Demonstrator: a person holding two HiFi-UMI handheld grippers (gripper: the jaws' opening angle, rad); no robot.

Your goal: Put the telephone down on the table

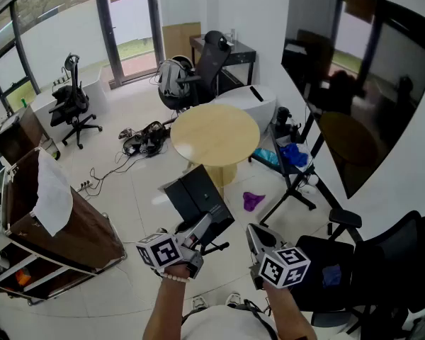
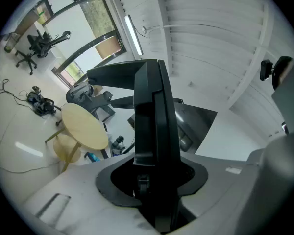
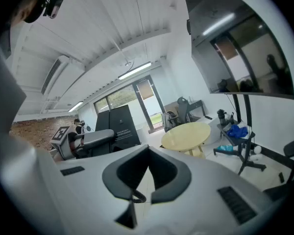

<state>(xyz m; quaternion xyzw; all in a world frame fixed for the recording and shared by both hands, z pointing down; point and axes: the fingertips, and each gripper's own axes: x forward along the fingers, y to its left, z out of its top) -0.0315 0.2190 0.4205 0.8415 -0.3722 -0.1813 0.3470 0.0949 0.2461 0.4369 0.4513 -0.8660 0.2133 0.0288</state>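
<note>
Two grippers show low in the head view, side by side and apart; the left gripper (image 1: 207, 224) is clenched on the telephone (image 1: 197, 198), a flat black slab that juts forward and up from its jaws; in the left gripper view the telephone (image 2: 154, 131) stands edge-on and upright between the two jaws, filling the gap between them and rising well past their tips; the right gripper (image 1: 255, 236) has its jaws brought together at the tips, with nothing between them. The telephone is held in the air above the pale tiled floor (image 1: 138, 190), well short of the round table (image 1: 214, 134); the table's near rim curves toward the person, and its yellow wooden top shows as a full disc on a pale pedestal. Open floor lies between the telephone and that near rim; a purple scrap (image 1: 253, 201) lies on the floor just right of this stretch. To the right the legs of a black stand (image 1: 297, 183) carrying a large dark screen (image 1: 354, 83) come close to the table's right side; beyond the table's far rim stands a black office chair (image 1: 198, 73); to the left a tangle of cables (image 1: 143, 140) lies on the floor, and a brown cart (image 1: 64, 225) stands further left, well apart from the table.
</note>
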